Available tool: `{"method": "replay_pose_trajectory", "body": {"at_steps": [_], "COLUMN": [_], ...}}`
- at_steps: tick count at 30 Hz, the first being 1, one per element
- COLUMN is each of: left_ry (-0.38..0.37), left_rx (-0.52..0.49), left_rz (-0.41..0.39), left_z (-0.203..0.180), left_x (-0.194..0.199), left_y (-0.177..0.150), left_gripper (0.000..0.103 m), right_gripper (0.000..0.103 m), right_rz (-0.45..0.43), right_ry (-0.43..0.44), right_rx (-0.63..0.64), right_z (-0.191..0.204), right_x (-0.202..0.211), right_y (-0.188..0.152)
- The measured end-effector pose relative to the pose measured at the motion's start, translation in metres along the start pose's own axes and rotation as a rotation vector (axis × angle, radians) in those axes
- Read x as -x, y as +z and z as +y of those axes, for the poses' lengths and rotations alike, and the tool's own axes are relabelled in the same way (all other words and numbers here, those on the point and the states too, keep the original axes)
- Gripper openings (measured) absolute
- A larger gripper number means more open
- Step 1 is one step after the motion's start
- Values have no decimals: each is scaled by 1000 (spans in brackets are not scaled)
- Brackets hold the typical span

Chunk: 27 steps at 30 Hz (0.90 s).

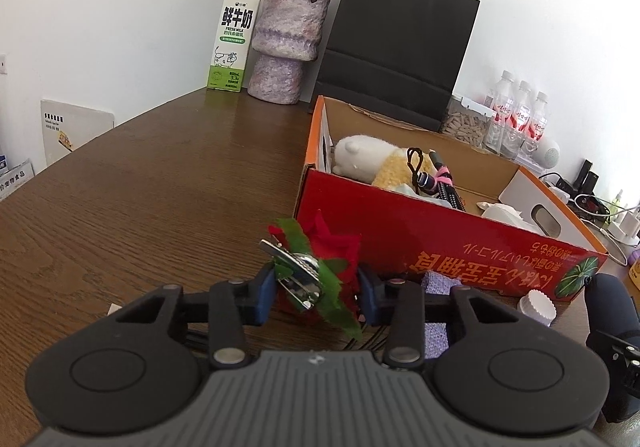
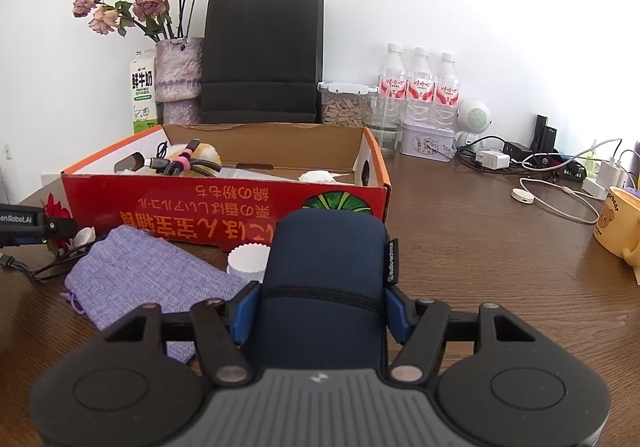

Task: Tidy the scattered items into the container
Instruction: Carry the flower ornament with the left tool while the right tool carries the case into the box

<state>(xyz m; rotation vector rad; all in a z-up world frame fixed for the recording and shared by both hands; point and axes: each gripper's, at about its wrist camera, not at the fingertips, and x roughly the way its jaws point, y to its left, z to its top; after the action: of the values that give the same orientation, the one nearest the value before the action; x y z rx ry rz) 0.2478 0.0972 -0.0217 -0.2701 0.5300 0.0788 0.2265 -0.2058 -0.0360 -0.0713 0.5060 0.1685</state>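
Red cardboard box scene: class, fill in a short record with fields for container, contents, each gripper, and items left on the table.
container: red cardboard box, open top, on wooden table
contents: plush toy, bundled cables, crumpled tissue
left gripper: around red fabric flower with metal clip
right gripper: shut on navy pouch
left on table: purple cloth bag, white cap

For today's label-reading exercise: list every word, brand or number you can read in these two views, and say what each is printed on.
"鲜牛奶" and "FRESH MILK": milk carton.
"audio-technica": navy case, on its side tab.
"enRobot.AI", start cut off: left gripper body.
"bear": yellow mug; the rest is cut off.
Red box: large upside-down Japanese print, not reliably readable.
Water bottles: labels too small.
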Motion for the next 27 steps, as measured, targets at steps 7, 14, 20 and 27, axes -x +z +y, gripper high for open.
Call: {"method": "replay_pose_trajectory", "body": {"at_steps": [7, 14, 20, 27], "left_ry": [11, 13, -14, -75], "left_rx": [-10, -42, -45, -90], "left_rz": [-40, -112, -173, -221], "left_z": [-3, -9, -19, -52], "left_x": [6, 24, 44, 46], "left_y": [-1, -1, 15, 38], "left_gripper": [41, 41, 41, 41], "right_gripper": [62, 62, 62, 62], "right_rz": [-17, -68, -139, -215], "right_ry": [-8, 15, 33, 75], "right_rx": [-7, -22, -31, -43], "right_z": [-2, -5, -3, 4], "right_x": [3, 11, 20, 16], "right_y": [0, -1, 8, 45]}}
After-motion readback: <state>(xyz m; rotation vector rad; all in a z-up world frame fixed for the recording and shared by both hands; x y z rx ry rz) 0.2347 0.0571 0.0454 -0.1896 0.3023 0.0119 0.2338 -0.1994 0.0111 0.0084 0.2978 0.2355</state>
